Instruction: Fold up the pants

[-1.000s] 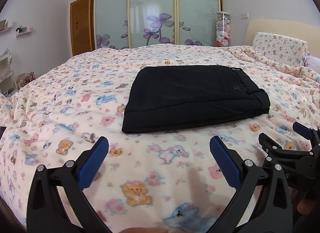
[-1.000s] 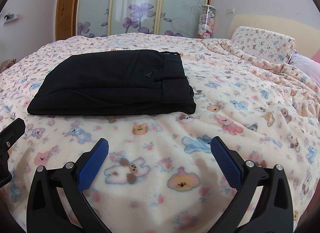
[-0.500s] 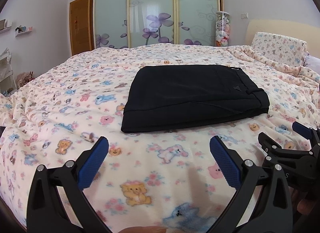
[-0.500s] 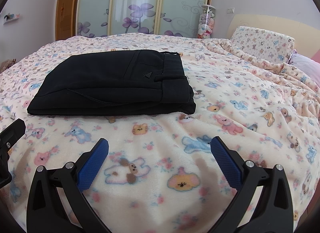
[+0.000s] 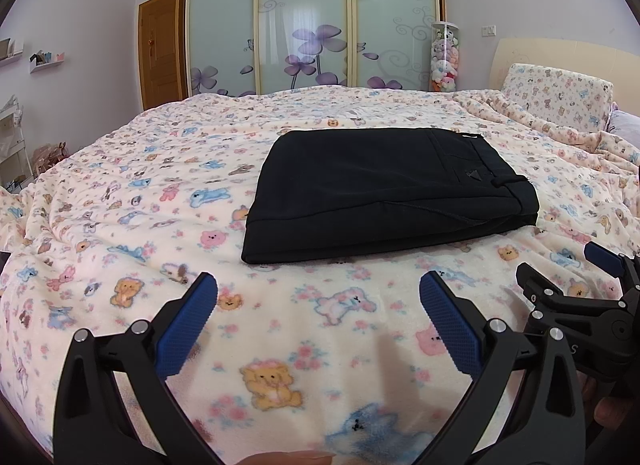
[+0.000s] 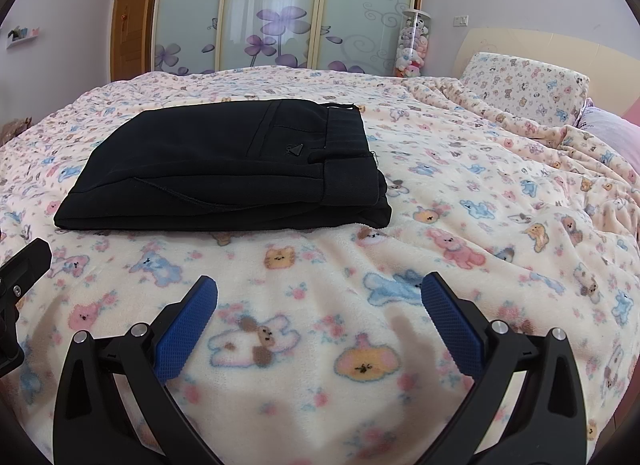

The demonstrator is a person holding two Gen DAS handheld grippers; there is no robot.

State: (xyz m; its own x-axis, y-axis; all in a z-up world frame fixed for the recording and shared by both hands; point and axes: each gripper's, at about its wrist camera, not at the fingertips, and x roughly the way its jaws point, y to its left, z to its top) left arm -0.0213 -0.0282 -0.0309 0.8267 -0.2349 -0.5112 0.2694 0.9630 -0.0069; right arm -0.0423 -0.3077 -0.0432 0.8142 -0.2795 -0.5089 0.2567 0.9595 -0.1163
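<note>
Lying folded flat on blanket (image 5: 120, 201), ahead of both grippers and well clear of all jaws: black pants (image 5: 384, 189), waistband end to the right, folded edge to the left. Left gripper (image 5: 318, 319): jaws spread wide, nothing between them but blanket; pants beyond the tips, centred slightly right of the gap. Right gripper (image 6: 319, 319): jaws spread wide, empty; pants (image 6: 224, 169) beyond the tips and offset to the left, waistband corner roughly in line with the gap. No contact between pads and cloth in either view. Right gripper visible at right edge of left wrist view, low over blanket, beside left gripper. Pillow (image 6: 524, 85) at far right, well apart from pants.
</note>
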